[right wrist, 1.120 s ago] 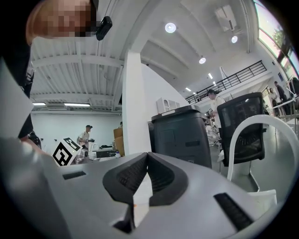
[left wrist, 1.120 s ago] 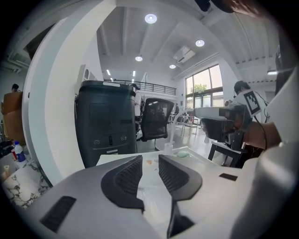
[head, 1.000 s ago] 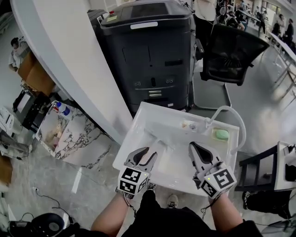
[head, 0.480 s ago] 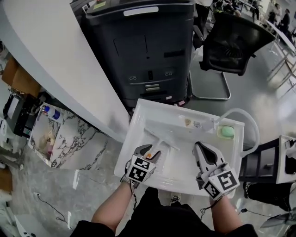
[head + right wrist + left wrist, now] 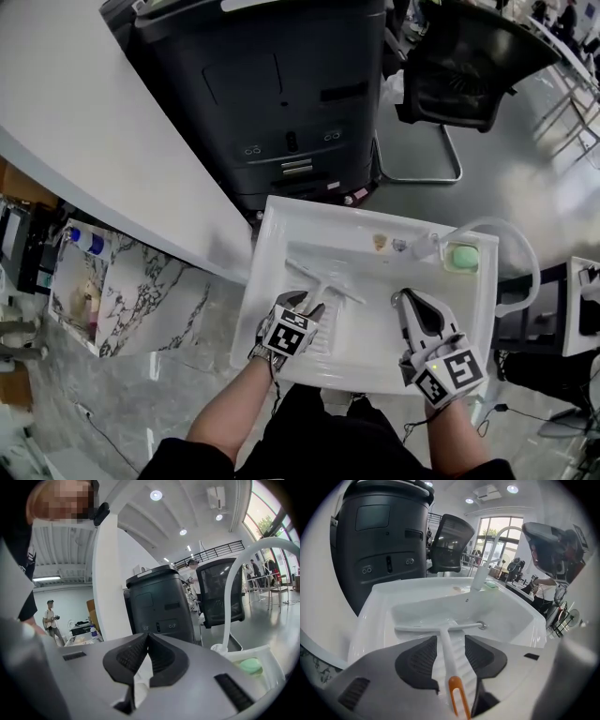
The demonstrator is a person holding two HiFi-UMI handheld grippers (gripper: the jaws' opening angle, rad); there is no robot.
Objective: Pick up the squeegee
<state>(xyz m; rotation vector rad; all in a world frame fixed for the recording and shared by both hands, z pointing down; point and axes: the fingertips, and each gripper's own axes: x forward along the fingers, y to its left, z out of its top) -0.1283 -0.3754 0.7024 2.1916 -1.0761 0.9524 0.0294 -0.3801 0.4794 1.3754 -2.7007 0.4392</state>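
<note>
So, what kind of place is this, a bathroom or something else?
Most likely an open office or lab floor, not a bathroom. A large dark copier and a mesh office chair stand beside a long white counter, and the white sink looks like a free-standing unit set up there.

**Left gripper has dropped over the squeegee handle**

A second ago the left gripper (image 5: 305, 305) was hovering above the front lip of the sink (image 5: 281, 220). Now it's come down into the basin and tipped more nose-down. Its fingers (image 5: 419, 660) are opening, with the white squeegee (image 5: 446, 644) handle lying between them, pads not pressing on it. The right gripper (image 5: 405, 300) sank a little too, toward the sink's front right side. The head view also shifted, so the top of the black printer (image 5: 272, 94) is now cut off at the frame edge.
</note>
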